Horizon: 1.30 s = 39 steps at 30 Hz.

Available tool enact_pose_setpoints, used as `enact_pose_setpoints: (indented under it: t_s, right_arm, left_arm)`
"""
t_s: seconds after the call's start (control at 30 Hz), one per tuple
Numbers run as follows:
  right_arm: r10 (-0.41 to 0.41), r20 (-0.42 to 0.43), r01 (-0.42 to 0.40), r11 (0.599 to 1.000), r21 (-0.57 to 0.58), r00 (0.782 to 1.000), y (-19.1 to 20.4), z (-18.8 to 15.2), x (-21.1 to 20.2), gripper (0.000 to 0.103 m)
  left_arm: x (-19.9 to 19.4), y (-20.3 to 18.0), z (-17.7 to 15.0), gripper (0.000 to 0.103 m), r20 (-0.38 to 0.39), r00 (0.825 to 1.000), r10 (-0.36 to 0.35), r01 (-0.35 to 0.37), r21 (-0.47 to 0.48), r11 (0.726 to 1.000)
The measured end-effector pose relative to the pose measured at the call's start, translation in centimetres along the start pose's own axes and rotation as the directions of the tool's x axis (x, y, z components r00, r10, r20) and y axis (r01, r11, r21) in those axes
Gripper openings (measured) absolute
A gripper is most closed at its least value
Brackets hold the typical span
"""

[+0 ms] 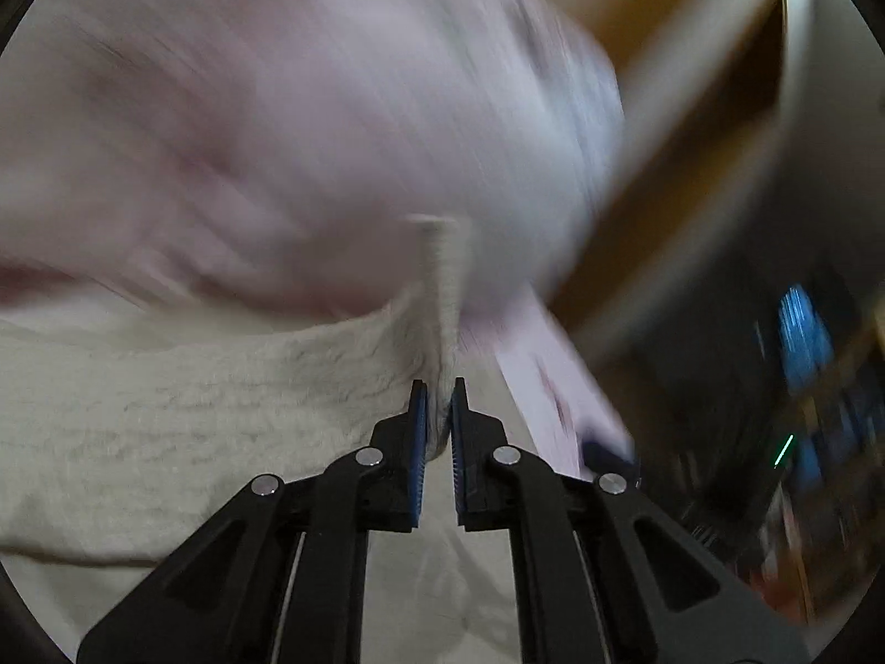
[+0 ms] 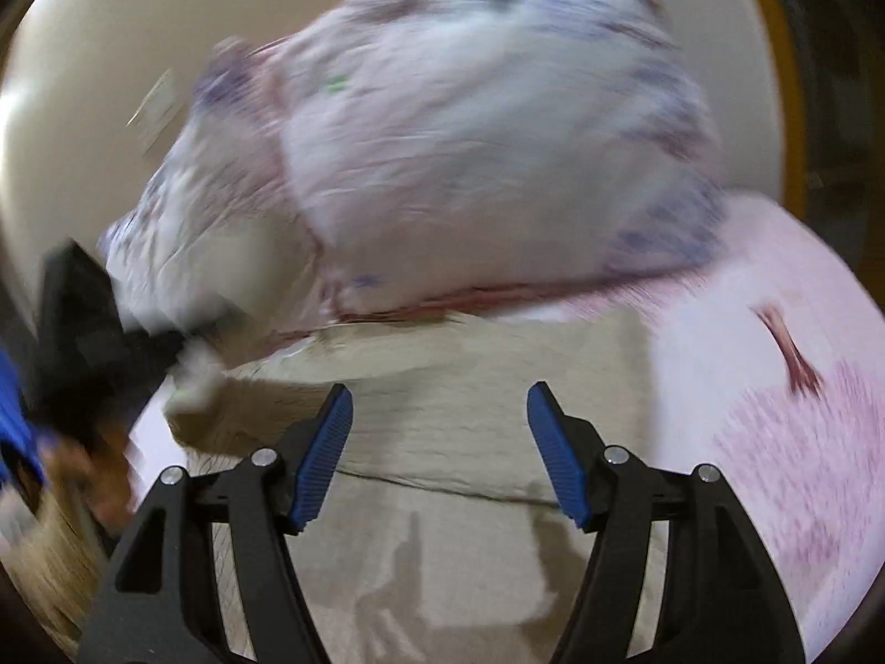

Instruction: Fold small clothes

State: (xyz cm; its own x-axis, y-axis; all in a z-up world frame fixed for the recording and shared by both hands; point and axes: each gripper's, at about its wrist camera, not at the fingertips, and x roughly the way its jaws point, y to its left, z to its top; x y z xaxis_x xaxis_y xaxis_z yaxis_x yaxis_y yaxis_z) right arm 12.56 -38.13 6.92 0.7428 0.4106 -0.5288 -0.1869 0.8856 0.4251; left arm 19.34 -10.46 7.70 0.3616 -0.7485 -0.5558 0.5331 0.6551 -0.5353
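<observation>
Cream garment [image 1: 193, 415]: nubbly matt cloth; jaws w/ ribbed blue pads [image 2: 323, 456].

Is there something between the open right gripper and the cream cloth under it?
Nothing visible. The right gripper is open just above the cream cloth, with no object between. The pale printed garment lies beyond it. The left gripper already pinches a cloth edge.

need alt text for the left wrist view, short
The left gripper is shut on a bunched fold of a cream fleecy cloth, which spreads out to the left below it. Behind, a pale pink garment fills most of the view, heavily blurred by motion.
</observation>
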Motion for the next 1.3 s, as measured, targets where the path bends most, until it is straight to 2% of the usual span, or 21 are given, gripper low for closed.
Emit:
enact_pose_setpoints:
  t_s: [0.07,0.13,0.17,0.2,0.23,0.3,0.43,0.5,0.57,0.6,0.63,0.67,0.77,0.87,0.97,1.13,1.23,1.3]
  right_arm:
    - [-0.007,-0.018,0.008,0.998,0.059,1.0,-2.1,-0.5,-0.9,0.066]
    - [0.007,-0.028,-0.005,0.996,0.093,1.0,-3.6,-1.0,-1.8,0.066]
    - [0.011,-0.033,-0.008,0.995,0.1,0.999,-3.9,-1.1,-1.9,0.065]
    - [0.016,-0.04,-0.012,0.994,0.112,0.999,-4.4,-1.1,-2.0,0.061]
    - [0.022,-0.049,-0.016,0.991,0.129,0.999,-4.9,-1.2,-1.8,0.057]
    - [0.04,-0.077,-0.028,0.988,0.153,0.996,-5.2,-1.2,-1.1,0.041]
    - [0.056,-0.192,-0.036,0.994,0.105,0.98,-4.6,-2.1,-1.4,0.04]
    - [0.085,-0.242,-0.062,0.993,0.1,0.966,-4.3,-3.4,-3.0,0.055]
    - [0.118,-0.284,-0.088,0.989,0.117,0.952,-4.5,-5.2,-5.0,0.059]
    - [0.131,-0.303,-0.096,0.987,0.127,0.944,-4.6,-6.1,-5.9,0.059]
    - [0.171,-0.329,-0.128,0.981,0.147,0.929,-4.8,-7.8,-7.6,0.059]
    - [0.192,-0.338,-0.146,0.977,0.159,0.921,-4.9,-8.8,-8.8,0.059]
    - [0.215,-0.357,-0.148,0.967,0.207,0.909,-5.4,-12.8,-12.9,0.059]
    - [0.222,-0.376,-0.109,0.947,0.301,0.9,-7.0,-16.3,-14.6,0.059]
    - [0.258,-0.418,-0.073,0.91,0.409,0.871,-9.0,-18.9,-13.1,0.057]
    - [0.362,-0.421,-0.138,0.869,0.475,0.832,-9.1,-20.8,-10.5,0.04]
    - [0.398,-0.416,-0.163,0.854,0.495,0.818,-8.6,-21.2,-9.7,0.031]
    - [0.416,-0.406,-0.186,0.848,0.496,0.814,-8.4,-21.1,-9.8,0.026]
  left_arm:
    - [4.2,-1.9,-1.7,0.006,-0.133,0.99,-0.055,0.059,0.024,0.998]
    - [3.9,-2.4,-2.5,0.007,-0.144,0.985,-0.096,0.103,0.048,0.994]
    - [2.5,-2.4,-2.7,0.008,-0.117,0.99,-0.08,0.089,0.071,0.994]
    - [1.2,-2.2,-2.8,0.016,-0.089,0.994,-0.057,0.064,0.084,0.994]
    - [-0.4,-1.8,-2.9,0.034,-0.059,0.998,-0.033,0.038,0.091,0.995]
    - [-4.3,-0.5,-3.3,0.057,0.002,1.0,0.026,-0.026,0.08,0.996]
    - [-12.2,2.8,-6.5,0.061,0.014,0.987,0.159,-0.159,0.075,0.984]
    - [-15.9,4.6,-9.1,0.063,-0.013,0.967,0.254,-0.253,0.053,0.966]
    - [-19.0,6.8,-12.2,0.063,-0.073,0.943,0.324,-0.324,0.003,0.946]
    - [-20.0,7.5,-13.4,0.063,-0.099,0.94,0.328,-0.332,-0.024,0.943]
    - [-21.0,8.0,-15.0,0.063,-0.119,0.942,0.314,-0.322,-0.058,0.945]
    - [-22.5,8.7,-17.0,0.063,-0.13,0.954,0.271,-0.285,-0.103,0.953]
    - [-25.1,8.9,-21.0,0.063,-0.141,0.979,0.146,-0.17,-0.18,0.969]
    - [-25.8,8.1,-24.1,0.063,-0.169,0.981,0.092,-0.12,-0.168,0.978]
    - [-24.0,8.1,-25.9,0.063,-0.217,0.975,0.055,-0.096,-0.182,0.979]
    - [-21.4,10.4,-27.7,0.062,-0.236,0.97,0.052,-0.121,-0.285,0.951]
    - [-21.2,11.6,-28.3,0.058,-0.195,0.981,0.01,-0.081,-0.36,0.929]
    - [-21.3,11.9,-28.3,0.055,-0.14,0.989,-0.044,-0.018,-0.413,0.911]
